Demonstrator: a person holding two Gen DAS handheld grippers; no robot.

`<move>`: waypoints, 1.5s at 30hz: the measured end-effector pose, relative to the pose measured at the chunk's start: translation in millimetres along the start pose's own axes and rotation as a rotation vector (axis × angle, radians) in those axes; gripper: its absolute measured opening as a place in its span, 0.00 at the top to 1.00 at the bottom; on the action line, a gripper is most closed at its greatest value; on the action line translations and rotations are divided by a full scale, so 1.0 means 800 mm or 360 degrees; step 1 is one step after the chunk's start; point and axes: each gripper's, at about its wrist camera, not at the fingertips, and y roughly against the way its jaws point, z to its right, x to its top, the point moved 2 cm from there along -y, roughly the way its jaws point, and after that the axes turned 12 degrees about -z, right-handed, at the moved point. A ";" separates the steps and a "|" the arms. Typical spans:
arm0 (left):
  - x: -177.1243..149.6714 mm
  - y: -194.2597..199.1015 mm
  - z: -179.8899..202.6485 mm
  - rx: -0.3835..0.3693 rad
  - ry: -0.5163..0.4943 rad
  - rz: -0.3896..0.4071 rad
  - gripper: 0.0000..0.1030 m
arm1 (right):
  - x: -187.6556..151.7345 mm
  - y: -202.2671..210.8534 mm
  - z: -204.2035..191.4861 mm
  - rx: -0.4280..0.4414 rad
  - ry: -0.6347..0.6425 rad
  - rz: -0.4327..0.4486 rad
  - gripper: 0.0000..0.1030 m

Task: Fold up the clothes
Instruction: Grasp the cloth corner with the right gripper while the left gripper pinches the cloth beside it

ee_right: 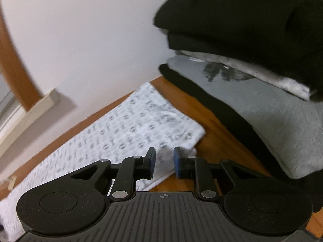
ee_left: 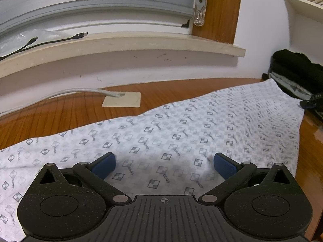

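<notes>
A white garment with a grey check-and-logo print lies spread flat across the wooden table. My left gripper hovers low over its middle, jaws wide open, nothing between the blue pads. In the right wrist view the same garment shows a folded corner near the table's bare wood. My right gripper stands at that corner with only a narrow gap between its pads. The cloth edge shows in the gap, and the pads do not pinch it.
A stack of folded clothes, grey under black, sits at the table's right end. A beige cable plate with a white cord lies behind the garment. A windowsill with black cables runs along the wall.
</notes>
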 end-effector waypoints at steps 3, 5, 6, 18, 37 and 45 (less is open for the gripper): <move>-0.001 0.000 -0.001 -0.0002 0.0000 0.0000 0.00 | 0.006 0.000 0.009 0.0006 -0.0089 0.0003 0.81; -0.001 0.001 -0.001 -0.0003 -0.0001 0.0000 0.00 | 0.009 0.000 0.017 -0.0015 -0.0124 0.0009 0.81; -0.001 0.000 -0.001 -0.0003 -0.0001 -0.0001 0.00 | 0.011 0.001 0.021 -0.0030 -0.0137 0.0013 0.80; 0.000 -0.001 -0.001 0.0000 0.0008 0.0001 0.00 | 0.028 -0.012 0.022 -0.0073 -0.0065 0.0042 0.93; 0.000 -0.003 -0.005 0.0006 0.0056 -0.0006 0.00 | 0.036 0.028 -0.130 0.0213 0.0263 0.0179 0.94; 0.006 0.007 -0.026 -0.0100 0.0217 0.0062 0.00 | -0.095 0.064 -0.326 0.0705 0.0844 0.0047 0.95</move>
